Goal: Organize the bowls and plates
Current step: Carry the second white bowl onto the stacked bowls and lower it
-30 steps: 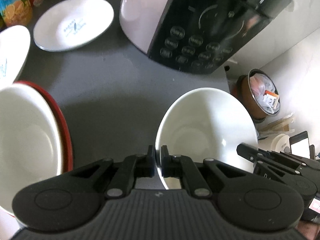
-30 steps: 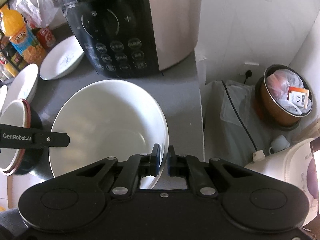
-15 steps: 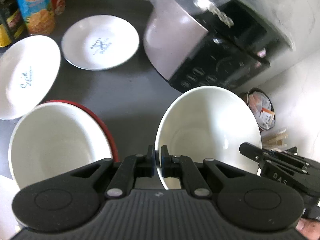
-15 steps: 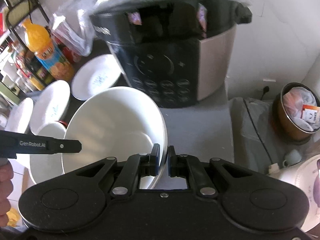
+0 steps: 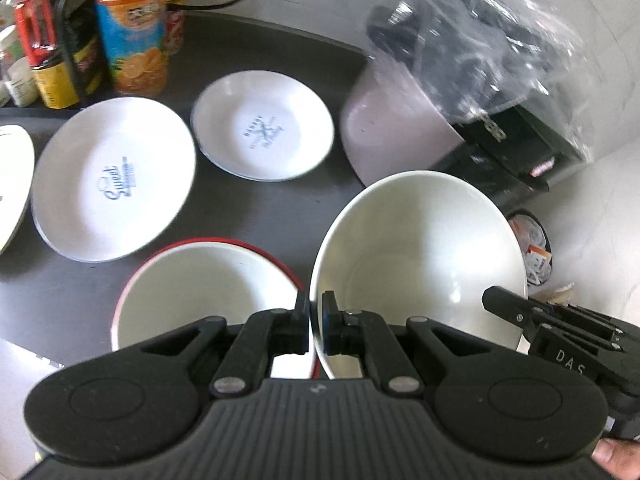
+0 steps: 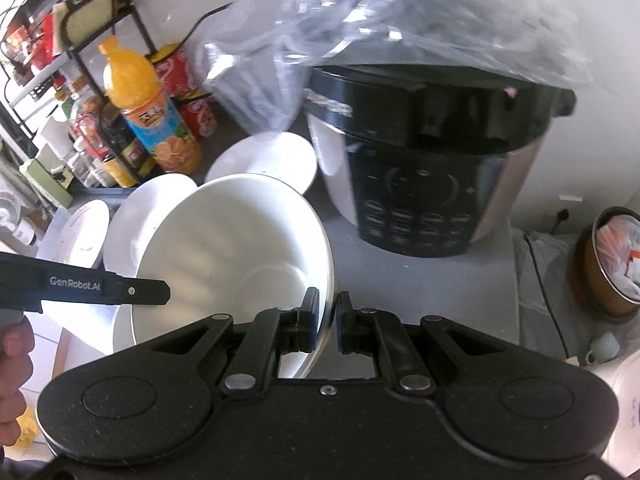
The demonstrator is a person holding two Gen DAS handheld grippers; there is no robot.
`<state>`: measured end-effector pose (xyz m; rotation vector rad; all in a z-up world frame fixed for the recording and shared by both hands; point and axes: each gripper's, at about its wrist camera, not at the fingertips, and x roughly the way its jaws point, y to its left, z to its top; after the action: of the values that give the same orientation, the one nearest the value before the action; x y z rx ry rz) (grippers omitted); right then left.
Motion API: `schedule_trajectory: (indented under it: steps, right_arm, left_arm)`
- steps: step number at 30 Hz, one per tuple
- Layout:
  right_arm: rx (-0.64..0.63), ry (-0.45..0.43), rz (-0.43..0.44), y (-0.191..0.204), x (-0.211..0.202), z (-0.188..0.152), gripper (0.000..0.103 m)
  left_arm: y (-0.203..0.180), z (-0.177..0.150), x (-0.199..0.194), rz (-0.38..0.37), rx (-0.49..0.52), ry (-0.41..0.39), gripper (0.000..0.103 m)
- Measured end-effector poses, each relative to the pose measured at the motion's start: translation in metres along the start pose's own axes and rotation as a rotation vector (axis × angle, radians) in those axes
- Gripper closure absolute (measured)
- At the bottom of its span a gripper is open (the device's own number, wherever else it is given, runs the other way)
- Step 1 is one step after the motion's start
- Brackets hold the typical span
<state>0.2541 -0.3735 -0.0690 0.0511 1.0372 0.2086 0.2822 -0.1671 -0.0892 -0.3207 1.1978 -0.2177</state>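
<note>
Both grippers grip one large white bowl (image 5: 420, 248) by its rim, on opposite sides. The left gripper (image 5: 315, 320) has its fingers (image 5: 301, 322) closed on the rim's near-left edge; the right gripper (image 6: 325, 322) has its fingers closed tight on the right edge, one pad inside the bowl and one outside. The bowl is tilted and appears clear of the dark table (image 5: 60, 292), just beside a white bowl nested in a red-rimmed bowl (image 5: 200, 280) that stands on the table. Further back lie two white plates, one with blue lettering (image 5: 114, 178) and one smaller (image 5: 262, 124), near an orange drink bottle (image 5: 134, 40). A black-fronted cooker (image 6: 432, 168) under clear plastic stands behind the held bowl.
</note>
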Motion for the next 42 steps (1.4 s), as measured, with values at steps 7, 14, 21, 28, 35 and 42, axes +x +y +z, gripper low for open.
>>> schedule_trajectory:
  steps: [7,14,21,28,35,42]
  right_arm:
    - [-0.018,0.008,0.02,0.026,0.003,0.003,0.094]
    - [-0.027,0.035,0.036,0.052,0.015,0.001,0.094]
    - [-0.039,0.073,0.045,0.072,0.027,0.001,0.094]
    - [-0.055,0.11,0.049,0.086,0.038,-0.005,0.094]
    - [-0.062,0.135,0.045,0.093,0.048,-0.013,0.093]
    - [-0.073,0.151,0.027,0.096,0.056,-0.018,0.093]
  left_arm:
    - [0.028,0.002,-0.014,0.013,-0.028,0.0,0.099]
    - [0.057,0.001,-0.02,0.039,-0.058,-0.006,0.099]
    - [0.082,-0.003,-0.021,0.05,-0.08,0.022,0.099]
    - [0.098,-0.007,-0.017,0.068,-0.093,0.033,0.099]
    - [0.11,-0.014,-0.007,0.087,-0.107,0.08,0.099]
    - [0.112,-0.017,0.002,0.11,-0.109,0.093,0.099]
